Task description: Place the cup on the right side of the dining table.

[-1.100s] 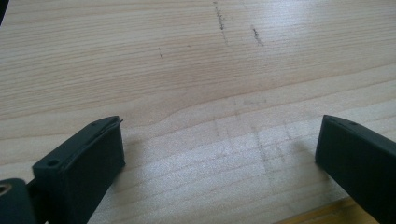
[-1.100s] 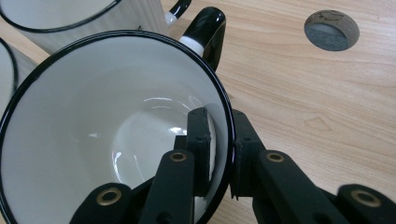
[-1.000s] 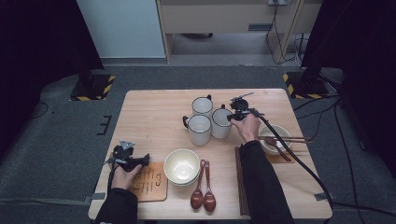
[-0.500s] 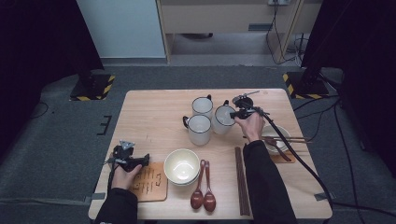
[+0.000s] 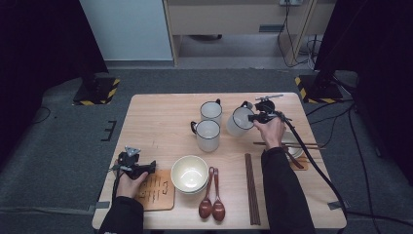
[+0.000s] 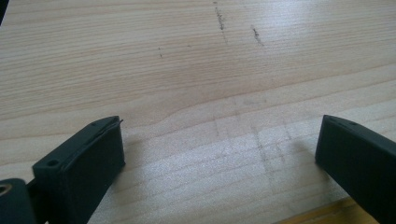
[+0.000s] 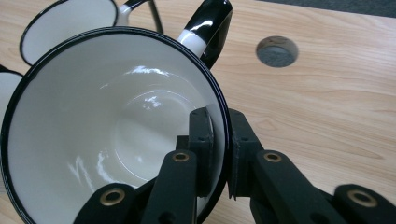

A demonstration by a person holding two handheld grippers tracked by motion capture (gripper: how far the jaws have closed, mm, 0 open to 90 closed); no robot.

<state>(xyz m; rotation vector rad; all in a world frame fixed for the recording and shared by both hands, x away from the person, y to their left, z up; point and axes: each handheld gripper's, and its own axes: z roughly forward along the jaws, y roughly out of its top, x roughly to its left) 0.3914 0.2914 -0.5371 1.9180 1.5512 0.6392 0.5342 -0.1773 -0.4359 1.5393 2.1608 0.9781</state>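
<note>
A white enamel mug (image 5: 238, 122) with a black rim hangs tilted just above the table, right of two matching mugs (image 5: 211, 111) (image 5: 208, 135). My right gripper (image 5: 252, 117) is shut on its rim. In the right gripper view one pad sits inside the mug (image 7: 116, 126) and the other outside, the right gripper (image 7: 223, 140) pinching the wall; the mug's handle points away. My left gripper (image 5: 148, 168) rests at the table's front left, beside a wooden board (image 5: 155, 190). Its jaws stand wide open over bare wood, so the left gripper (image 6: 219, 144) holds nothing.
A cream bowl (image 5: 189, 173) sits front centre with two dark red spoons (image 5: 212, 207) beside it. Dark chopsticks (image 5: 251, 187) lie to their right. A small dish with chopsticks across it (image 5: 292, 144) is under the right forearm. A round hole (image 7: 277, 50) marks the tabletop.
My right gripper has carried the mug up and to the right, away from the other two mugs. The left gripper has stayed where it was.
</note>
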